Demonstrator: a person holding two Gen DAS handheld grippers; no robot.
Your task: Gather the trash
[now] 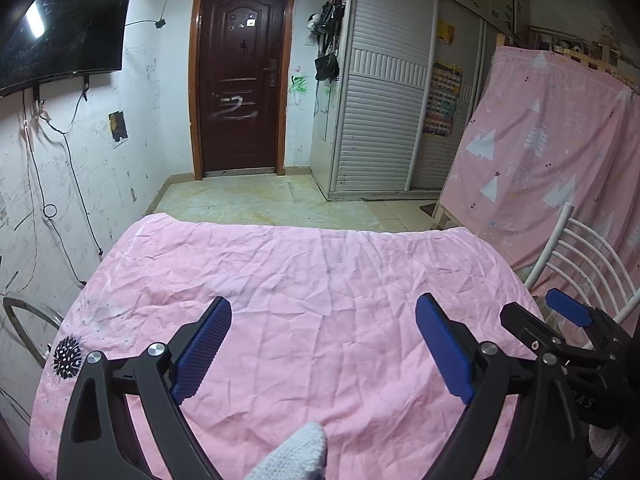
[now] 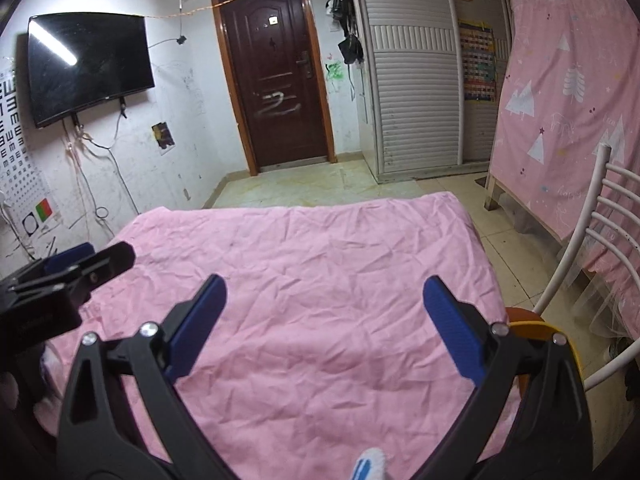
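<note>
Both grippers' jaws gape, seemingly empty, above pink sheet (image 1: 320, 280).

Eye chart (image 2: 12, 128) on left wall — rows of E symbols; other posters' print illegible.

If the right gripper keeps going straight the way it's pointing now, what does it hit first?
Most likely the pink sheet. The right gripper is open and empty, angled down at the sheet's creased middle, and nothing lies on the sheet between its fingers. How far off the sheet is cannot be told.
</note>
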